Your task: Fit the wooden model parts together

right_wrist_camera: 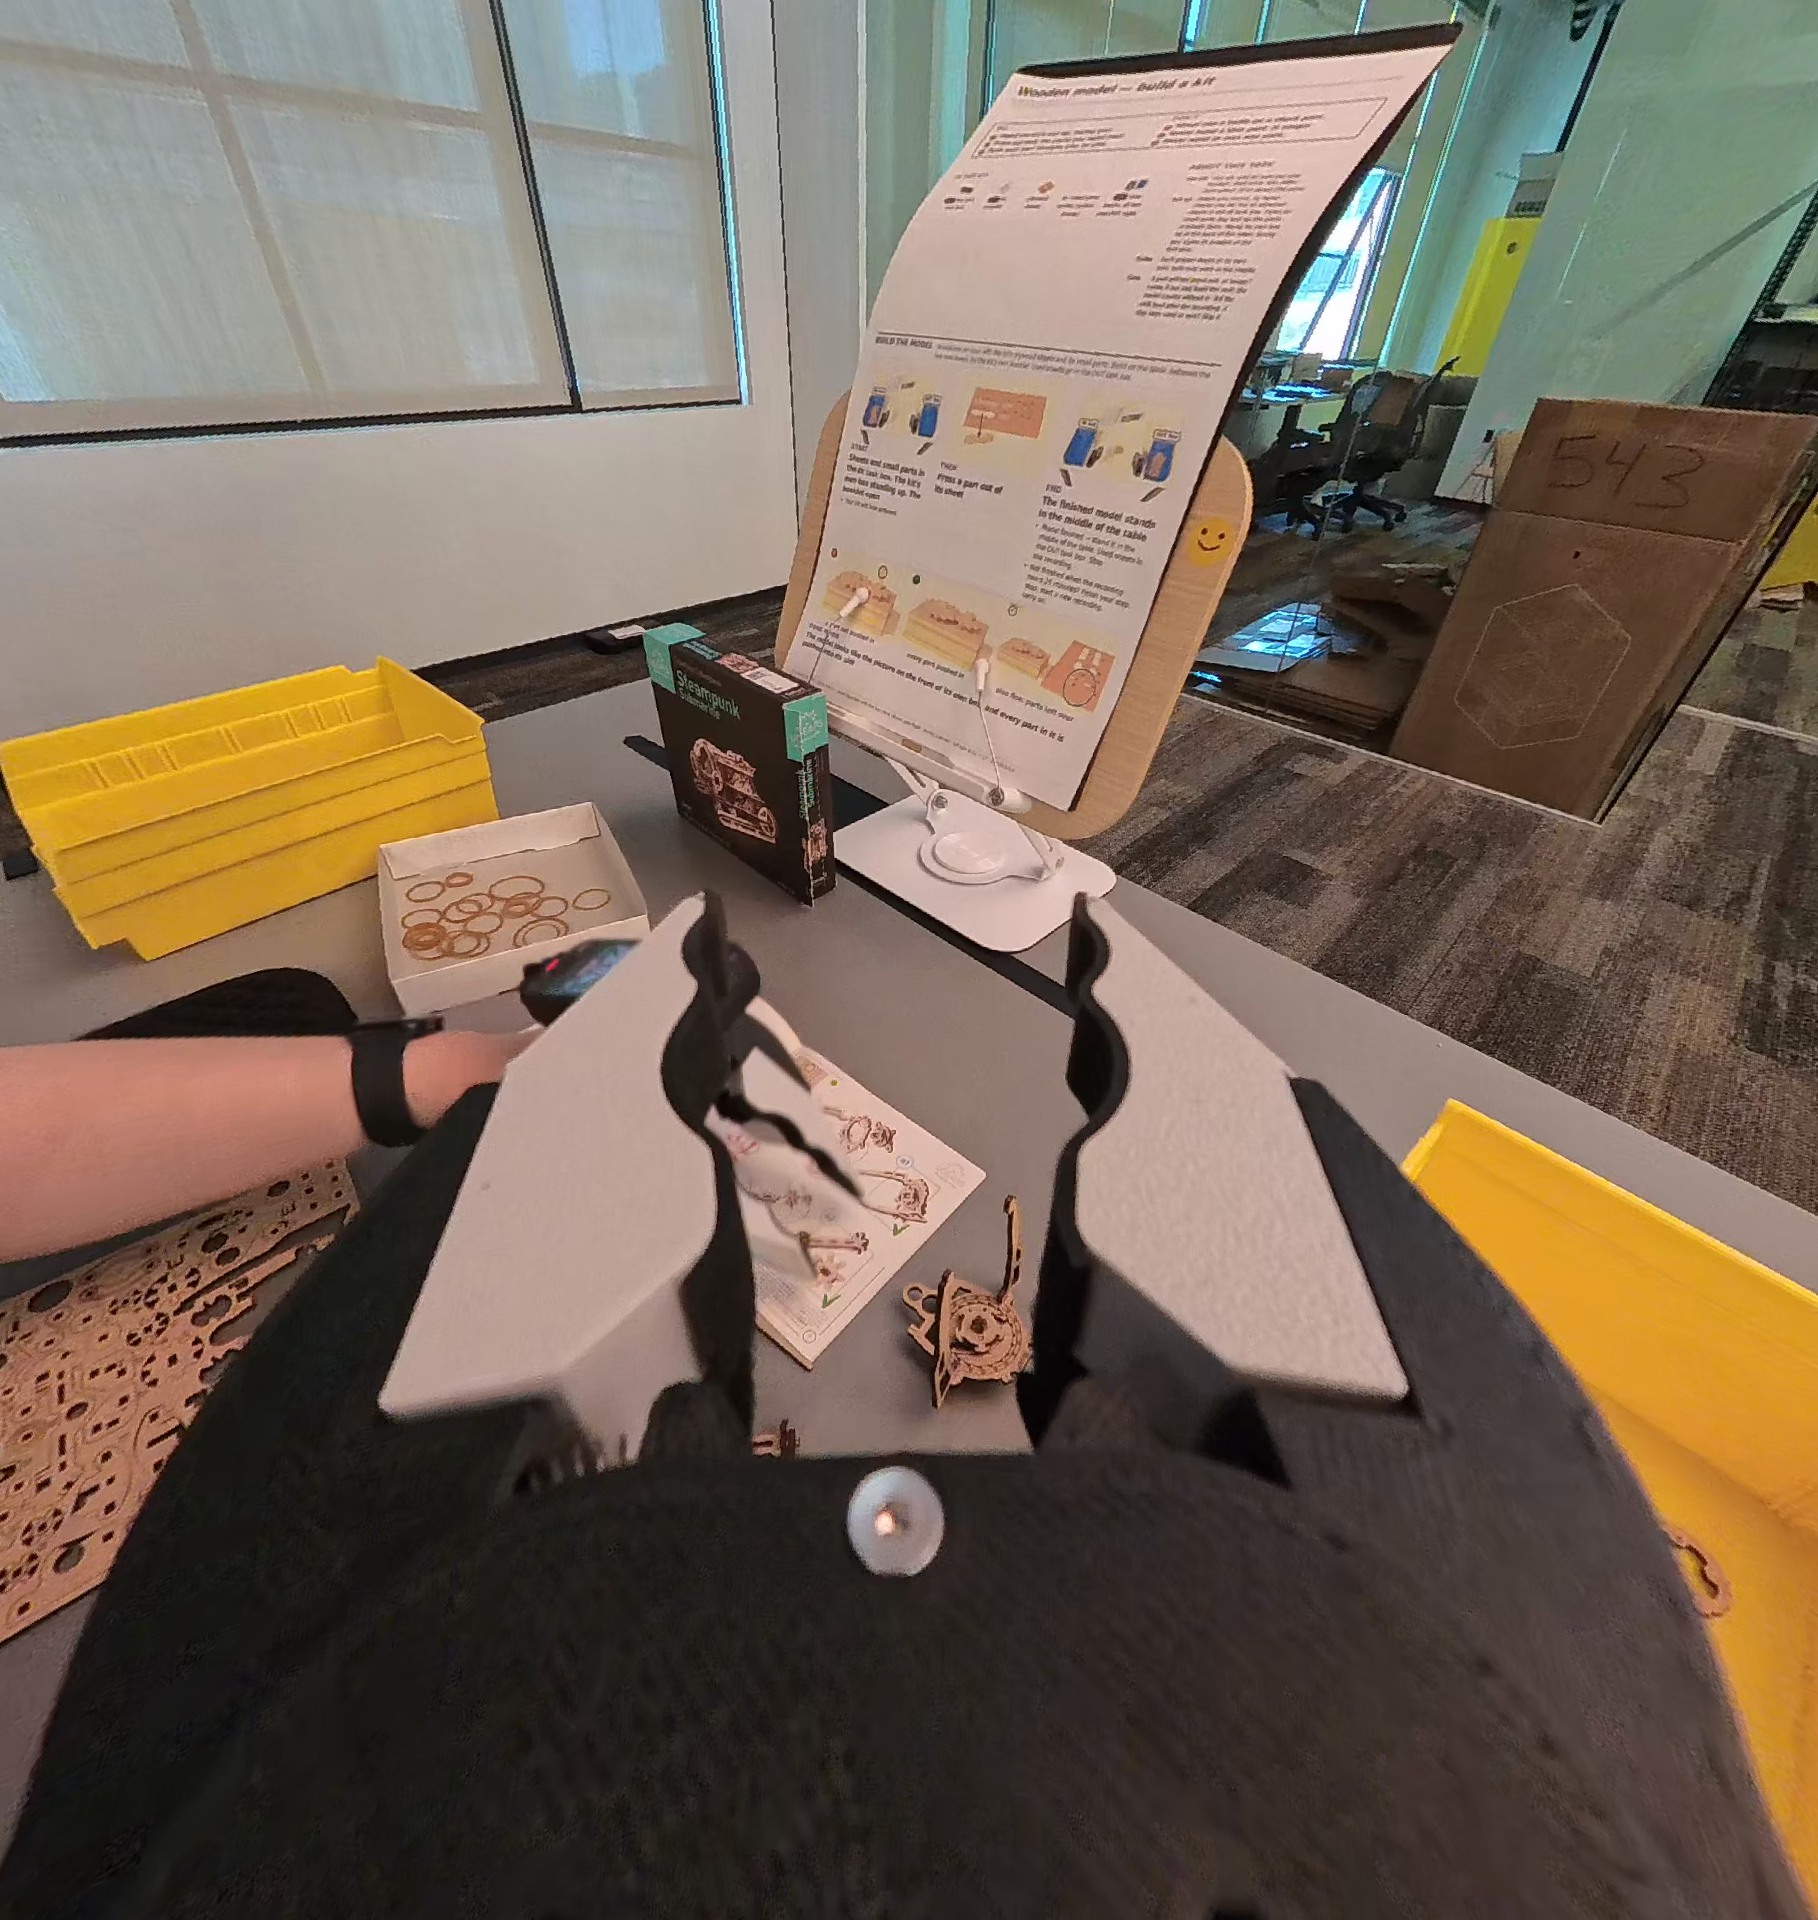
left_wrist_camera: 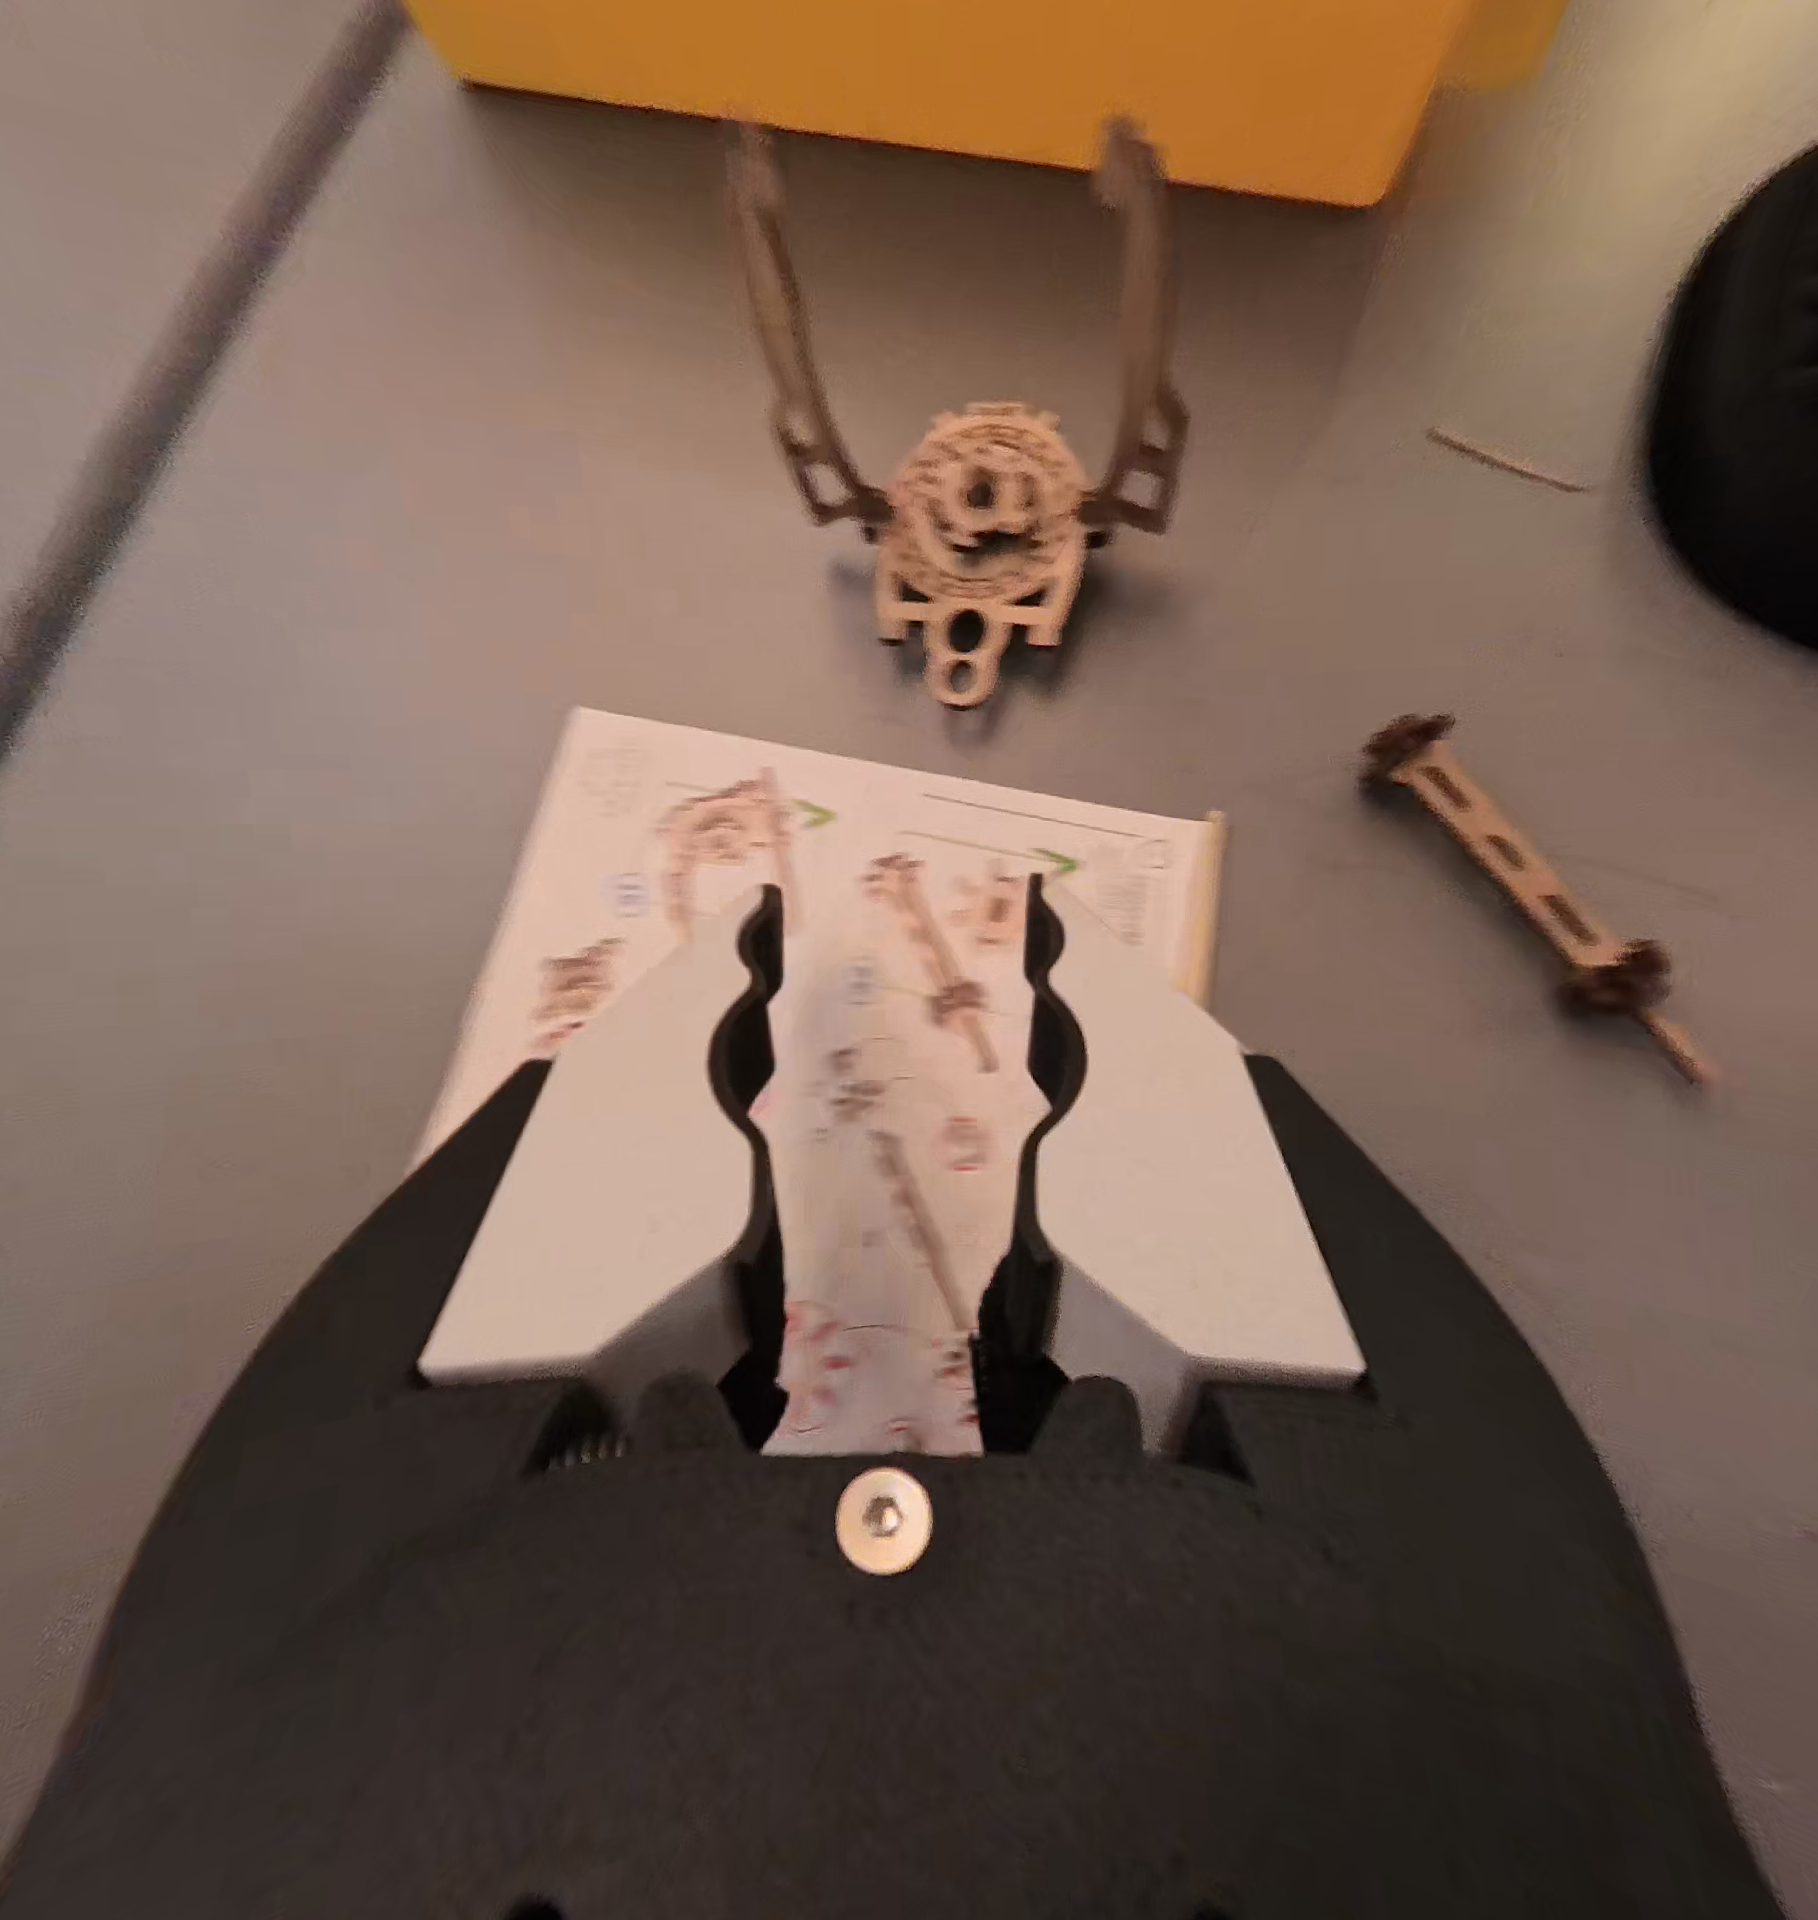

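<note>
In the left wrist view, a wooden gear assembly with two curved arms stands on the grey table. A wooden axle with small gears lies to its right. My left gripper is open and empty, hovering over the instruction booklet, short of the assembly. My right gripper is open and empty, held high above the table. Between its fingers I see the assembly, the booklet and part of the left gripper. Part of a small wooden piece shows near its base.
A yellow bin stands behind the assembly; another lies at the right. A punched wooden sheet, stacked yellow bins, a white box of rubber bands, the kit box and an instruction stand surround the work area. A forearm reaches in from the left. About 30 cm separates my left fingertips from my right.
</note>
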{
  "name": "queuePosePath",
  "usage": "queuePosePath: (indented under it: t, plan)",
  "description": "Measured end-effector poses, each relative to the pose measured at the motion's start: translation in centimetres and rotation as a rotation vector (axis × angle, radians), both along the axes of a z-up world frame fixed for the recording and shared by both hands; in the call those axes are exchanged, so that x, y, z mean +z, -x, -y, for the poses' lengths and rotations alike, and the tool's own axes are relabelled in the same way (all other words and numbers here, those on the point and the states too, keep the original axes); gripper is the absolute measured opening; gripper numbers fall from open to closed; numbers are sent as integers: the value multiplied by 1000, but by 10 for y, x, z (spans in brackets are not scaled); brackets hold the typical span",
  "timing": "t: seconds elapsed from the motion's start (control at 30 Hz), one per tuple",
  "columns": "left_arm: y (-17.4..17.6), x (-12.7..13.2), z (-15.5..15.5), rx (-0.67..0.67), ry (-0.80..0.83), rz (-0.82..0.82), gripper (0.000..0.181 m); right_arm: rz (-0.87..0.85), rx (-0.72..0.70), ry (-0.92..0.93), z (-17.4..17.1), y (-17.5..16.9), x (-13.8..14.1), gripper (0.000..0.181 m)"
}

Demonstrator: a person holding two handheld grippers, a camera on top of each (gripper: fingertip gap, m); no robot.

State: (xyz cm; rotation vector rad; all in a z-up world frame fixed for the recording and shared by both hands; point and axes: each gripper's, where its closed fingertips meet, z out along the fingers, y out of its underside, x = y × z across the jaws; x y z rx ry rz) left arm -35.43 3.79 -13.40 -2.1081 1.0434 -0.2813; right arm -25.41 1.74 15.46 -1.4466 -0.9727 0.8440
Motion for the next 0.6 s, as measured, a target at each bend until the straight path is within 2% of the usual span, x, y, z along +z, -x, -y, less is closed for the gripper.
queuePosePath:
  t: [0.07,0.2,0.37,0.47,0.6]
  plan:
    - [12,10,-15,25,-13,14,49,0,-2,5,-1,0,-1,63]
    - [22,11,-37,-3,77,80,73,16,-7,11,-4,2,-5,63]
    - [33,-8,-45,-28,152,39,74,42,30,30,-1,10,-12,63]
    - [37,-14,-44,-44,167,29,68,112,141,45,14,26,-27,63]
    - [45,-13,-50,-39,118,41,33,312,270,92,33,51,-71,60]
